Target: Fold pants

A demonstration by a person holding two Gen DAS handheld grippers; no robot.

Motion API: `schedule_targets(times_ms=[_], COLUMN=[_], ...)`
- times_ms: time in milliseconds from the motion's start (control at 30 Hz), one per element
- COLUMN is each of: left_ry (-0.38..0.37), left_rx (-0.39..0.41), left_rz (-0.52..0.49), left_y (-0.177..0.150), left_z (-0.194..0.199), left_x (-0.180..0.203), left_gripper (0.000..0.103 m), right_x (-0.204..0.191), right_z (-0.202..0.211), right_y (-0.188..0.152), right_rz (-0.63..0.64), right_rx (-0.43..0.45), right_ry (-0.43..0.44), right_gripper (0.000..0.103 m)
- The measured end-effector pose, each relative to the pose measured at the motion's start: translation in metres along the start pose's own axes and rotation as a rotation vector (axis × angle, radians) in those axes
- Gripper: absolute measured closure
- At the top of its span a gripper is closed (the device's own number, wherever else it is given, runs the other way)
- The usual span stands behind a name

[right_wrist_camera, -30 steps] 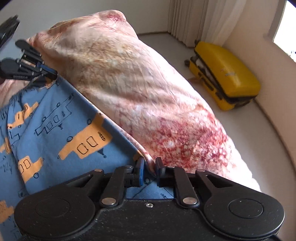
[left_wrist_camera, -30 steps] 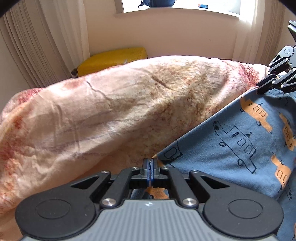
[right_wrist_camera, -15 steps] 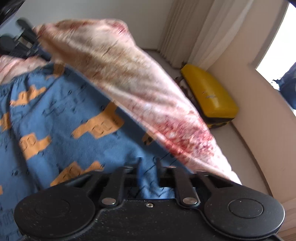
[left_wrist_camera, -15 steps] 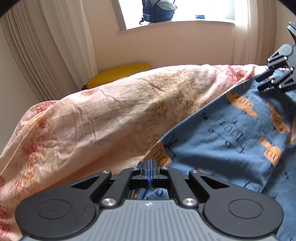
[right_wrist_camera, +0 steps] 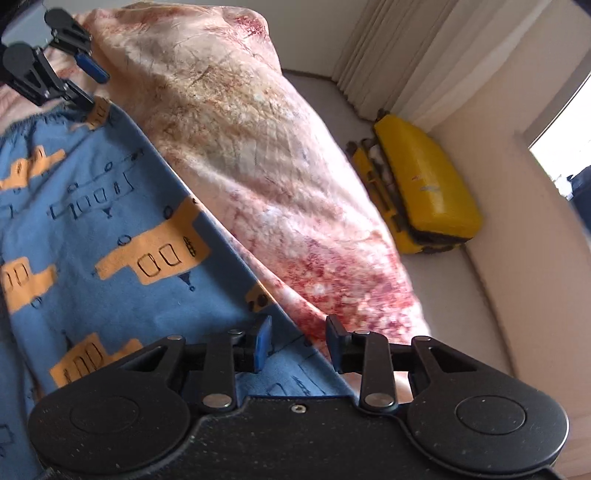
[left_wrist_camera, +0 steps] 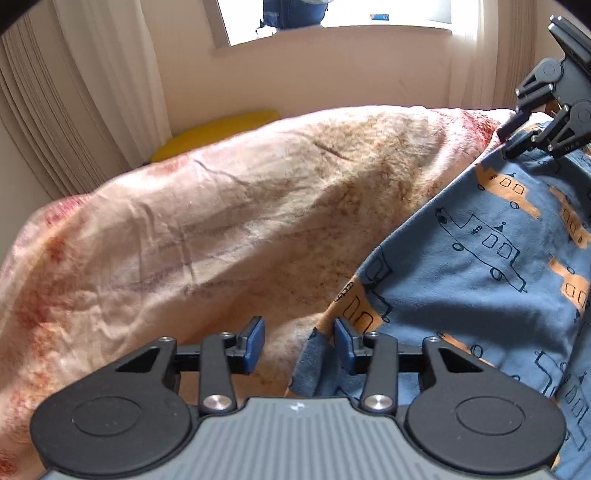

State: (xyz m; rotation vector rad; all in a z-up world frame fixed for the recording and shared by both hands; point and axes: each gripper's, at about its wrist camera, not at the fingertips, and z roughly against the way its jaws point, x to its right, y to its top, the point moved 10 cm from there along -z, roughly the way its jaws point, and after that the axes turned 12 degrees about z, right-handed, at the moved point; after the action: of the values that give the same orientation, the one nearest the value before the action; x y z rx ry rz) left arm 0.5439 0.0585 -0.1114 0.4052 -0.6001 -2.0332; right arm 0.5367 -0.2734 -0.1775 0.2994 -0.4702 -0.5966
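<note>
Lying spread on a pink-and-cream blanket [left_wrist_camera: 207,236] over a bed, the blue pants [left_wrist_camera: 480,266] with orange and outlined vehicle prints; straight outer edge of the fabric runs diagonally across both wrist views; cloth mostly flat, some soft wrinkles near the left claw.

Left claw [left_wrist_camera: 299,345] released, jaws standing well apart; a corner of the pants sits between the blue pads, close against the right-hand pad [left_wrist_camera: 341,341], not pinched; blanket visible through the rest of the gap; seen from the right wrist view, this same claw [right_wrist_camera: 86,86] sits at the far corner of the fabric, jaws apart there too.

Right claw [right_wrist_camera: 299,343] also released, jaws wide; pants edge passes between the pads, blanket showing on the right side of the gap; from the left wrist view the right claw [left_wrist_camera: 511,142] rests at the opposite far corner of the pants, fingertips at or just over the cloth edge, contact not certain.

Beyond the bed: yellow suitcase [right_wrist_camera: 424,188] on the floor by the wall; pale curtains [left_wrist_camera: 74,92] at either side; window sill [left_wrist_camera: 332,33] above.
</note>
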Motion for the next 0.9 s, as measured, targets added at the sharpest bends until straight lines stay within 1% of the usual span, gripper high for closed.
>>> schedule_targets(times_ms=[33, 67, 100, 133, 167, 233, 367, 433, 600, 700, 800, 900], left_ry=[-0.022, -0.043, -0.050, -0.045, -0.036, -0.019, 0.031, 0.050, 0.056, 0.044, 0.031, 0.002], left_rx=[-0.016, -0.032, -0.039, -0.033, -0.028, -0.009, 0.063, 0.106, 0.189, 0.241, 0.279, 0.256], left_rz=[0.004, 0.008, 0.010, 0.010, 0.012, 0.017, 0.012, -0.007, -0.090, -0.124, -0.164, -0.193], left_y=[0.000, -0.001, -0.002, -0.003, -0.005, -0.007, -0.009, -0.010, -0.029, -0.042, -0.061, -0.087], left_z=[-0.003, -0.006, -0.007, -0.008, -0.008, -0.005, 0.012, 0.025, 0.061, 0.089, 0.119, 0.137], left_x=[0.001, 0.003, 0.005, 0.006, 0.007, 0.009, 0.013, 0.018, 0.035, 0.048, 0.062, 0.077], left_gripper=[0.076, 0.093, 0.098, 0.100, 0.101, 0.102, 0.102, 0.102, 0.102, 0.102, 0.102, 0.102], right_x=[-0.003, -0.005, -0.008, -0.009, -0.010, -0.013, -0.021, -0.029, -0.056, -0.083, -0.122, -0.169], right_z=[-0.002, -0.003, -0.004, -0.003, -0.003, -0.001, 0.017, 0.029, 0.073, 0.111, 0.152, 0.186], right_y=[-0.001, -0.001, -0.002, -0.002, -0.003, -0.005, -0.010, -0.012, -0.025, -0.034, -0.046, -0.061], right_rz=[-0.003, 0.000, 0.007, 0.011, 0.013, 0.014, 0.025, 0.035, 0.034, 0.022, 0.008, -0.007], right_rx=[-0.006, -0.006, -0.001, 0.006, 0.009, 0.023, 0.068, 0.095, 0.158, 0.202, 0.228, 0.230], right_ry=[0.018, 0.023, 0.027, 0.023, 0.008, 0.000, -0.036, -0.053, -0.089, -0.104, -0.111, -0.084], right_gripper=[0.081, 0.085, 0.088, 0.094, 0.099, 0.103, 0.103, 0.103, 0.103, 0.103, 0.103, 0.103])
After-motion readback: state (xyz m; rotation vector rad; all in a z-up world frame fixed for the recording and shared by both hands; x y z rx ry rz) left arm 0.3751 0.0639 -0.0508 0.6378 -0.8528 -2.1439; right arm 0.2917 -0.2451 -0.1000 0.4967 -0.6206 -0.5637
